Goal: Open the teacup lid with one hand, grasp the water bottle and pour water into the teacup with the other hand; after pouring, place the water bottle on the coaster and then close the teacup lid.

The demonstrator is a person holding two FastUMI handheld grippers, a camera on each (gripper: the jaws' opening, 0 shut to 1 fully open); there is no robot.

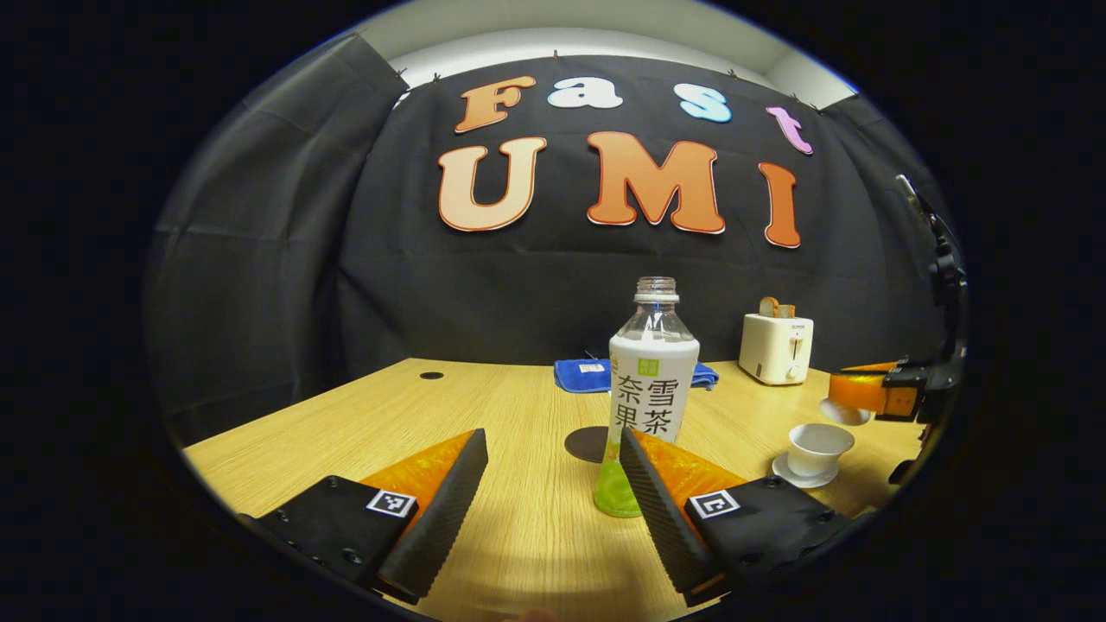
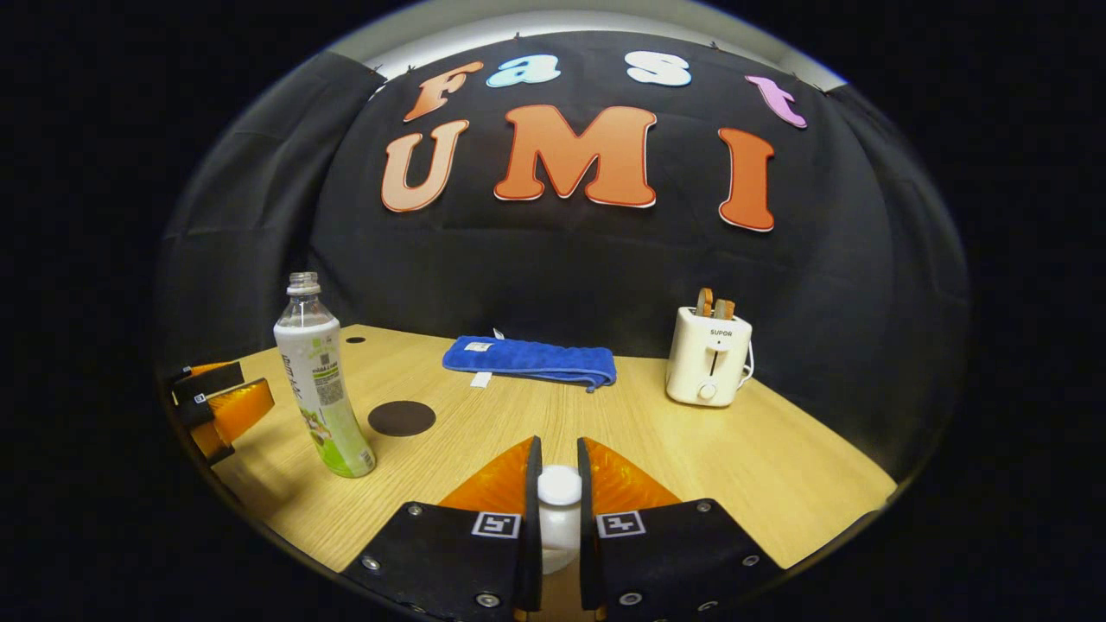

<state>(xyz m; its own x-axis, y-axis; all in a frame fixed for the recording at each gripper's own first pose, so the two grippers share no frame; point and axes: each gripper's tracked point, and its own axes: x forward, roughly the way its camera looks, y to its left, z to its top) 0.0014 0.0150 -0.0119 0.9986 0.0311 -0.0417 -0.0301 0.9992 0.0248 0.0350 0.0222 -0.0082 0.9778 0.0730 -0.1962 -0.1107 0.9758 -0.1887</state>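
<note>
left gripper (image 1: 553,471) spread wide just before the water bottle (image 1: 653,380); right gripper (image 2: 559,479) pinching the teacup lid (image 2: 559,485), teacup (image 1: 817,447) uncovered right of the bottle.

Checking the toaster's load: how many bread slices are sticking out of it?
2: both stand side by side in the top of the toaster, bread slices, at the table's back right.

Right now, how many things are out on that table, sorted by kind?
Bottle: 1
Cup on saucer: 1
Lid, held in the right tool: 1
Coaster: 1
Cloth: 1
Toaster: 1
Total: 6
</note>
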